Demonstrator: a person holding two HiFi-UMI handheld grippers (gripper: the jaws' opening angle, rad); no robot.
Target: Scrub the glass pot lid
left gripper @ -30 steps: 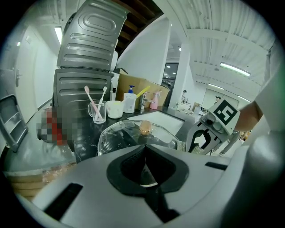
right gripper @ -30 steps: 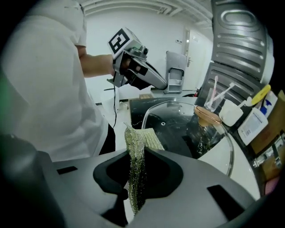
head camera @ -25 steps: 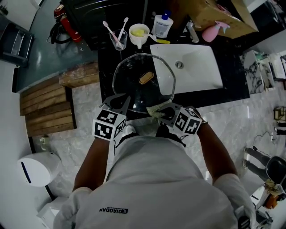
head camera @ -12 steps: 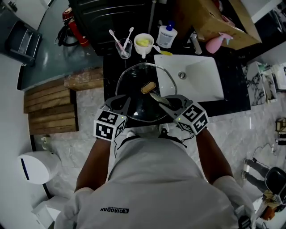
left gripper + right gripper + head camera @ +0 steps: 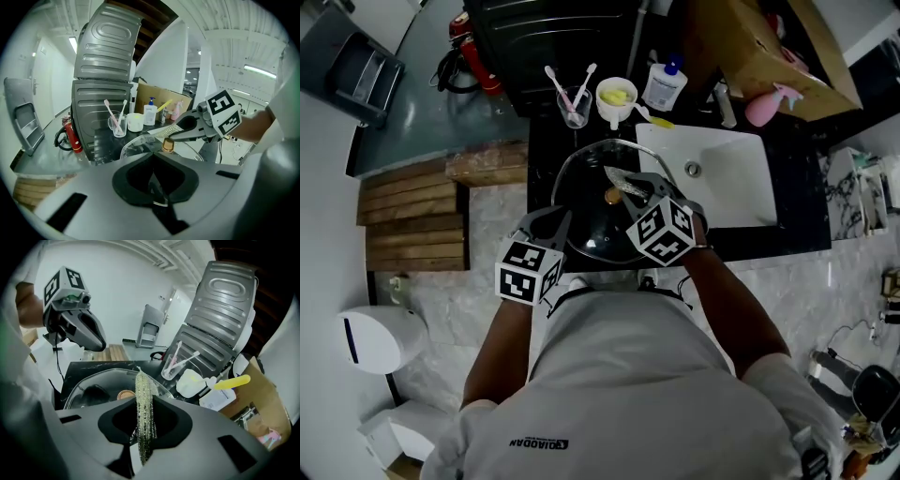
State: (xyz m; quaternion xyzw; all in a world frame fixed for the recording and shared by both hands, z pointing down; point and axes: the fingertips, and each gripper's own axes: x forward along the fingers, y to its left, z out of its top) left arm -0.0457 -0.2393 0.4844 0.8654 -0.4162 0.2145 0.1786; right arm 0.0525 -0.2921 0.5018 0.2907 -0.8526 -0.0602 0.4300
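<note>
The glass pot lid (image 5: 581, 187) with its brass knob (image 5: 612, 195) lies on the black counter, left of the sink. My left gripper (image 5: 553, 219) is shut on the lid's near left rim, and a glint of the rim shows between its jaws (image 5: 153, 169). My right gripper (image 5: 637, 187) is shut on a silvery mesh scrub cloth (image 5: 622, 182), which lies over the lid beside the knob. In the right gripper view the cloth (image 5: 144, 399) stands up between the jaws (image 5: 143, 414), with the lid (image 5: 93, 380) and knob (image 5: 125, 394) just beyond.
Behind the lid stand a glass with toothbrushes (image 5: 575, 106), a white cup (image 5: 617, 97) and a soap bottle (image 5: 666, 84). The white sink (image 5: 722, 183) is at the right, with a pink spray bottle (image 5: 766, 105) behind it. Wooden pallets (image 5: 412, 220) lie on the floor at the left.
My right gripper has carried the cloth from the lid's near edge forward across the glass to the knob. The left gripper has stayed shut on the rim.
</note>
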